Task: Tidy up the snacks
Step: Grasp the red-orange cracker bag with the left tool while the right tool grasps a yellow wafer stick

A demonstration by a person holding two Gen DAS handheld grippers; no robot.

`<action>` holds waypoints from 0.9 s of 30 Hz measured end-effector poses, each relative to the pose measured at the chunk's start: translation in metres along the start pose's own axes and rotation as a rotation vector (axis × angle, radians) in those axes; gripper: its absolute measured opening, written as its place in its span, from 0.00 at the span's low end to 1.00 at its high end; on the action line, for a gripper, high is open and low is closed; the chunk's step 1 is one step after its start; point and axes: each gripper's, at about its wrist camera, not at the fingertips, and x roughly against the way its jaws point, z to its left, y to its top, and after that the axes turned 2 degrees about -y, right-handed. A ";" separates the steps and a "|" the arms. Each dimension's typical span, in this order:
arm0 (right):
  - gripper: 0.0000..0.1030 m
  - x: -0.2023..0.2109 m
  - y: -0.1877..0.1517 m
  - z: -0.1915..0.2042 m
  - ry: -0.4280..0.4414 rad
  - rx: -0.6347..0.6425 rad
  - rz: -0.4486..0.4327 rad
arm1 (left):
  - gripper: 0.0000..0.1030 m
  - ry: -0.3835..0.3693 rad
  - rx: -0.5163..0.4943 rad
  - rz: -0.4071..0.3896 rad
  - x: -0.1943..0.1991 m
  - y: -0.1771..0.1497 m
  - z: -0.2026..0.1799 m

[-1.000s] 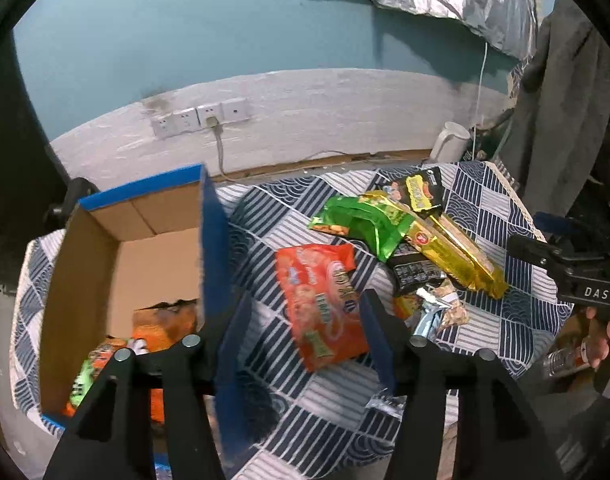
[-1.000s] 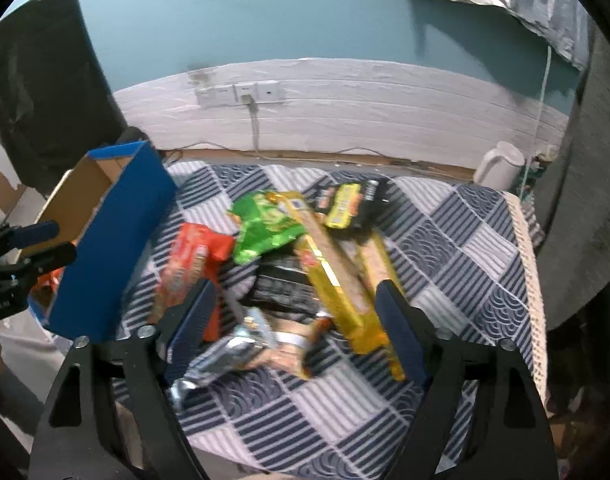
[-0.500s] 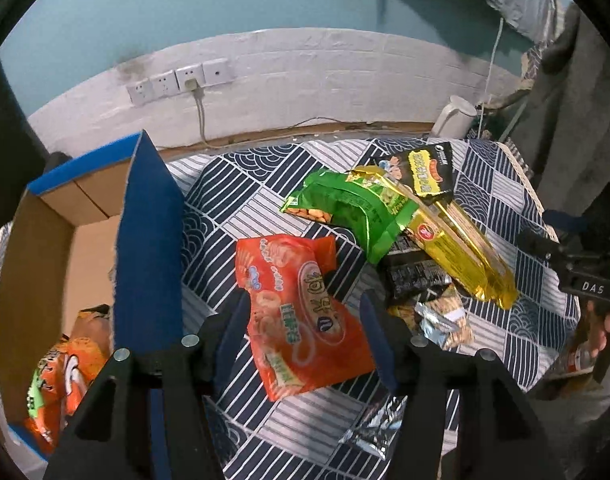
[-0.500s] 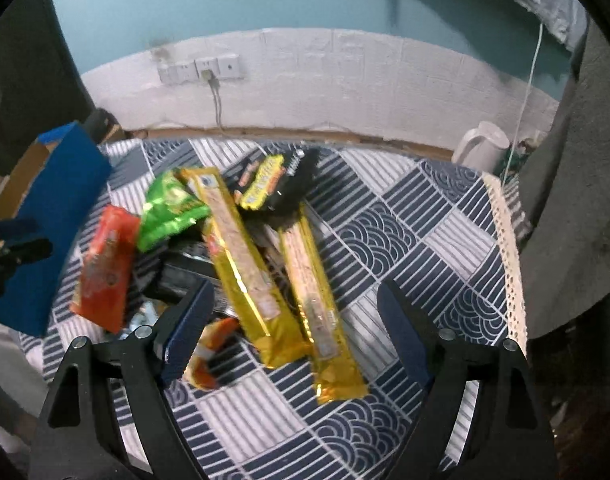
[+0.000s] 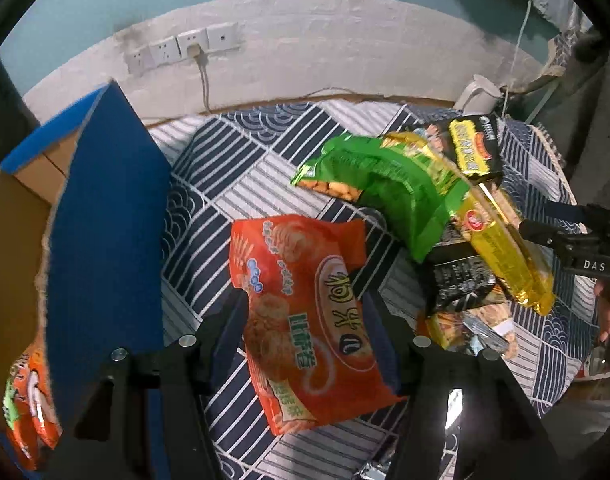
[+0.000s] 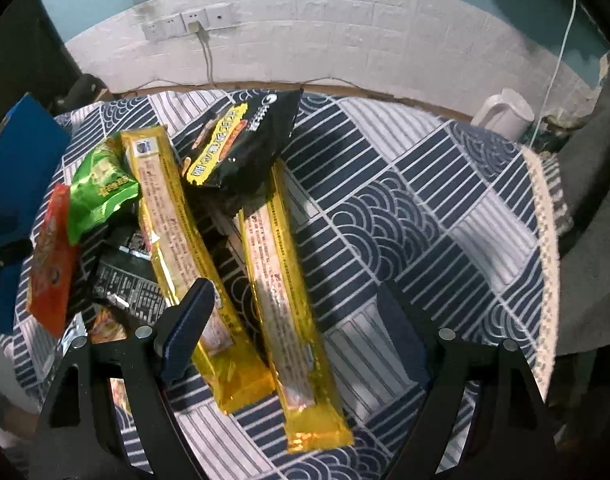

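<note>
An orange-red snack bag (image 5: 293,264) lies flat on the patterned tablecloth (image 5: 233,184). My left gripper (image 5: 305,312) hovers over it with its jaws opening; the fingers straddle the bag's lower half without pressing it. A long yellow pack (image 6: 281,280) lies between the fingers of my right gripper (image 6: 295,292), which stands wide open just above it. A second yellow pack (image 6: 173,216), a green bag (image 6: 101,188) and a black-and-yellow bag (image 6: 245,144) overlap in a pile beside it. The blue-sided cardboard box (image 5: 105,220) at the left holds orange bags (image 5: 25,400).
A black wrapper (image 5: 461,280) and small foil packets (image 5: 477,328) lie under the pile. A white kettle (image 6: 505,114) stands at the table's far right corner. The cloth's fringed edge (image 6: 545,240) marks the right side. Wall sockets with a cable (image 6: 193,24) are behind.
Both grippers have sunk closer to the table. The left one shifted from the box wall to over the orange-red bag. The right one shifted from the pile's near side to over the yellow packs.
</note>
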 end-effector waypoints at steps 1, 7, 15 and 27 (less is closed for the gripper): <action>0.81 -0.003 0.000 0.000 0.003 -0.002 0.002 | 0.58 -0.005 0.009 0.009 -0.004 0.001 0.001; 0.81 -0.016 0.005 -0.005 0.021 -0.012 0.005 | 0.63 -0.021 0.019 0.036 -0.017 0.008 -0.003; 0.58 -0.035 0.000 -0.010 0.029 0.013 0.069 | 0.63 -0.003 -0.009 0.069 -0.035 0.010 -0.010; 0.29 -0.020 -0.037 -0.018 -0.095 0.015 0.152 | 0.69 0.006 0.005 0.083 -0.031 -0.008 -0.009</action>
